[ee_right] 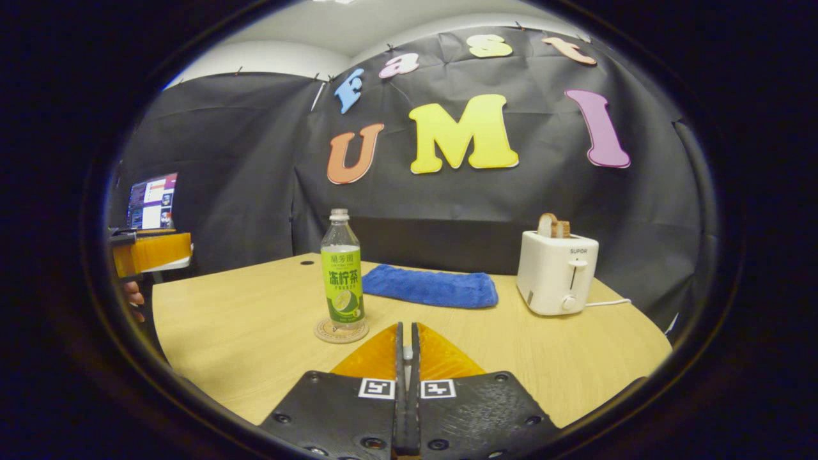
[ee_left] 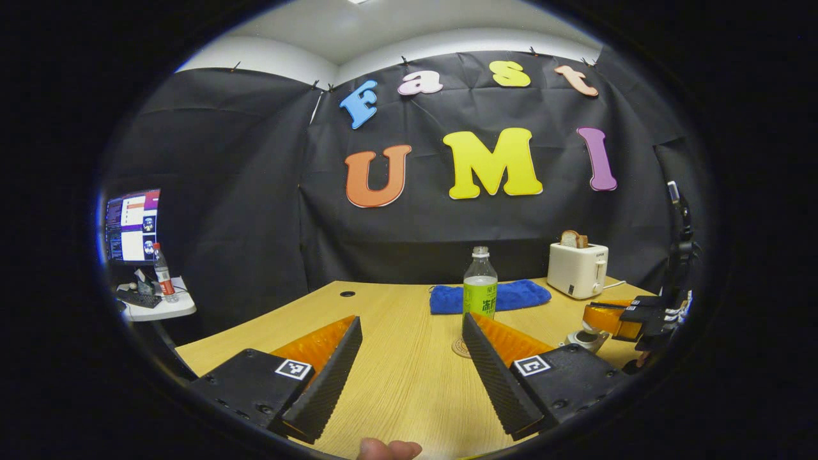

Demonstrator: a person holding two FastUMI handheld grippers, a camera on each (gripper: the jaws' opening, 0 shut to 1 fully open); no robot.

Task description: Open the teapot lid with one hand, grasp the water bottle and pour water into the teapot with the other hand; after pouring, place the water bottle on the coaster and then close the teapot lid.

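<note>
Left gripper view first, biggest stuff down to smallest. The wooden surface [ee_left: 396,377] is seen running wide under everything. A white toaster [ee_left: 577,269] is parked behind and right of the water bottle [ee_left: 480,287], and a blue towel [ee_left: 511,295] is laid flat right behind the bottle.

The bottle itself is stood upright, long axis vertical, on the round coaster [ee_right: 340,332], so the pouring part is judged done. The left gripper [ee_left: 412,322] is held in front of the bottle with its jaws released wide and nothing between them.

To the right of the bottle, a small pale thing that's probably the teapot [ee_left: 585,338] can be made out, touching or just under the right gripper [ee_right: 406,329]. Those jaws are clenched tight together. Whether the lid knob is pinched in there can't be told.

So the lid job is reckoned to belong to the right hand. It's clearly nearer the teapot, and the teapot is set low and right of the bottle.
</note>
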